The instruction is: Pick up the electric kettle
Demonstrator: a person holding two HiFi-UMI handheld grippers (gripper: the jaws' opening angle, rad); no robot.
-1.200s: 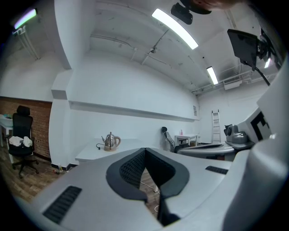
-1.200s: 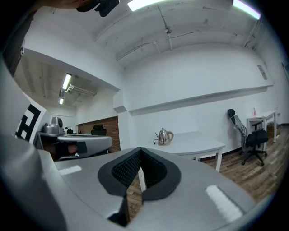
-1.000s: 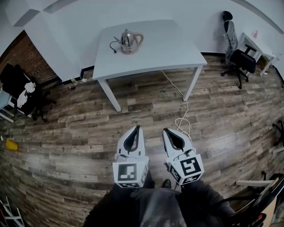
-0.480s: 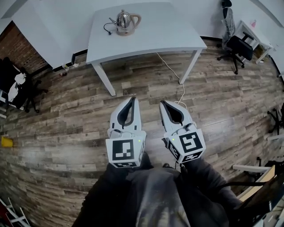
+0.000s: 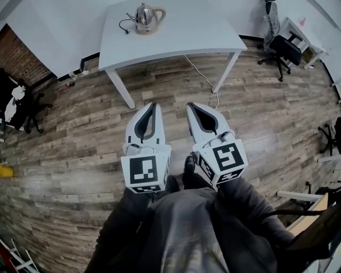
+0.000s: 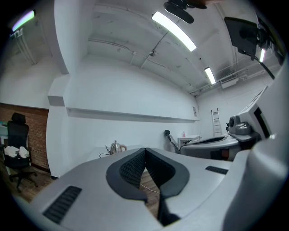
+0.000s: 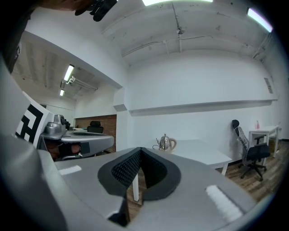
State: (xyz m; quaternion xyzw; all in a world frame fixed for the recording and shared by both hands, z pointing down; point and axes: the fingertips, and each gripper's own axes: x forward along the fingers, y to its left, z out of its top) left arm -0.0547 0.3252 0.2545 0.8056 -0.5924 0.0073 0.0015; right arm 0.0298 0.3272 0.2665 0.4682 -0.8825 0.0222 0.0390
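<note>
You were at the approach step. The kettle point(image 5: 145, 17) stood on the far left part of the table point(image 5: 202, 32), well apart from both tools. Your left gripper point(image 5: 153, 105) and right gripper point(image 5: 190, 105) were fully closed on nothing, level above the floor point(image 5: 266, 106). The next move called for nearing the table and opening one claw toward the handle point(image 5: 160, 11), which appeared to face right.

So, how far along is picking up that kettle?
Done: nothing yet; the electric kettle sits untouched on the white table. In hand: the left hand-held gripper and right hand-held gripper are both shut and empty, held over the wooden floor, pointing toward the table, well short of it. Left: get to the table, open a gripper, close it on the kettle, probably its handle, and lift.
</note>
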